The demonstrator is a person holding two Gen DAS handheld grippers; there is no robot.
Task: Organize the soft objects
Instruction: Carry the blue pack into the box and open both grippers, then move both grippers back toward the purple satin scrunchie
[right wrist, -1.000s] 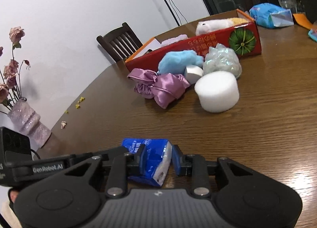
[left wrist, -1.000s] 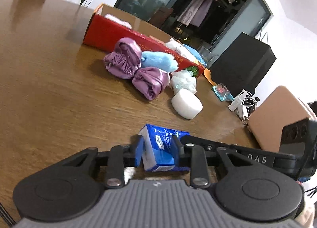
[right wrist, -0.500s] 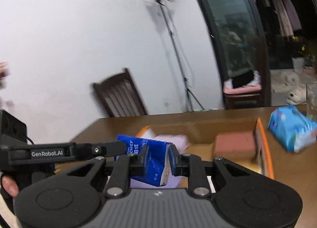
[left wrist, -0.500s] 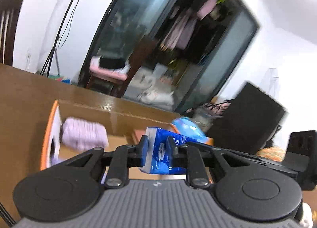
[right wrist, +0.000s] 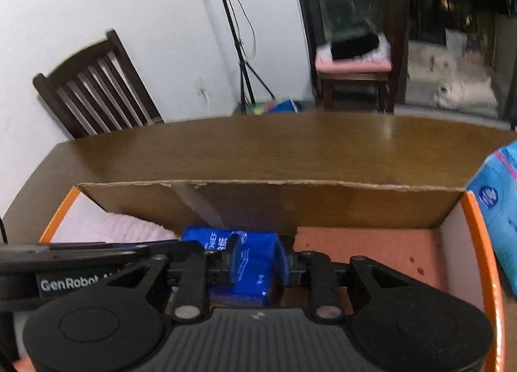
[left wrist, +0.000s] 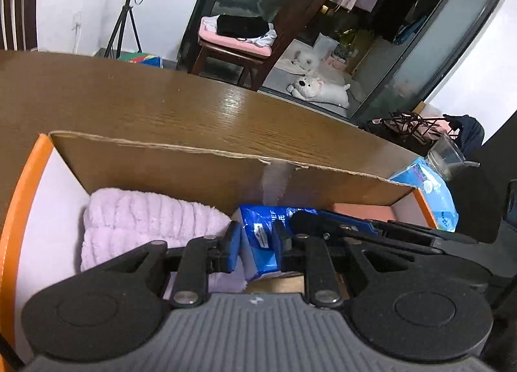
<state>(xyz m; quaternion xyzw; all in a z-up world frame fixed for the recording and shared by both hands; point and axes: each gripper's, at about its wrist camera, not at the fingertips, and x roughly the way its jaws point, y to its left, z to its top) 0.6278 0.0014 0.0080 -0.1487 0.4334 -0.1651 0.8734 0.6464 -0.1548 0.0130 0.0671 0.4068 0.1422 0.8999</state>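
A small blue tissue pack (left wrist: 261, 220) hangs inside an open cardboard box (left wrist: 194, 171) with orange rims. My left gripper (left wrist: 257, 242) is shut on one end of the pack. My right gripper (right wrist: 258, 259) holds the same pack (right wrist: 213, 239) from the other side, pads still touching it while its jaws are opening. A fluffy lilac cloth (left wrist: 145, 217) lies in the box's left part, also seen in the right wrist view (right wrist: 129, 226). A pinkish sponge (right wrist: 371, 249) lies in the right part.
The box (right wrist: 323, 207) stands on a brown wooden table (left wrist: 129, 97). A larger light-blue tissue pack (right wrist: 497, 204) and a clear plastic cup (left wrist: 449, 155) sit just outside the box's right wall. Chairs (right wrist: 97, 87) and a tripod (right wrist: 239, 49) stand beyond the table.
Both grippers lifted the blue pack off the table and carried it past the purple cloths and white roll to over, then down into, the box.
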